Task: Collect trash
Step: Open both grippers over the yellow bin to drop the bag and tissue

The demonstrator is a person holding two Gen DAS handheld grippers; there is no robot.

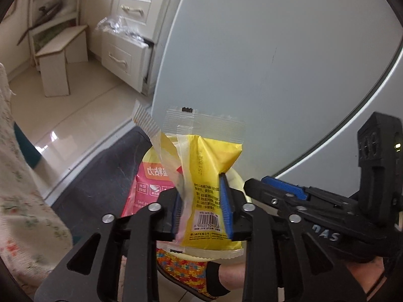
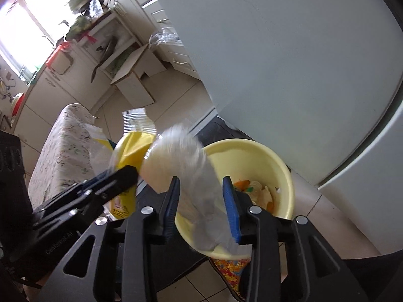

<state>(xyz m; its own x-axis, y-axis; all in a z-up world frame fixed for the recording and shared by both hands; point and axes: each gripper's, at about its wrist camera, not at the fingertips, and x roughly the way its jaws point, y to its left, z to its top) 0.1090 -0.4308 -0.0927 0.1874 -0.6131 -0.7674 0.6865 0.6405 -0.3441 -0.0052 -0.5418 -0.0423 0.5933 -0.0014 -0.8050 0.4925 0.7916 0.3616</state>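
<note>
My left gripper [image 1: 202, 206] is shut on a yellow snack wrapper [image 1: 209, 166] with a clear crimped top, held above a pale yellow bin [image 1: 239, 178]. A pink packet [image 1: 148, 186] sits behind the wrapper. In the right wrist view the same wrapper [image 2: 133, 148] hangs in the left gripper [image 2: 118, 176] at left. My right gripper [image 2: 201, 201] stands with its jaws apart around a blurred clear plastic wrapper [image 2: 186, 161] over the yellow bin [image 2: 277, 161], which holds several scraps [image 2: 257, 191]. I cannot tell whether the pads pinch it.
A large grey-white fridge door [image 1: 277, 50] fills the right. A dark mat [image 1: 105, 176] lies under the bin on the tiled floor. A cloth-covered table [image 2: 68, 146] stands at left, and white drawers [image 1: 126, 58] and a small stool [image 1: 58, 63] stand behind.
</note>
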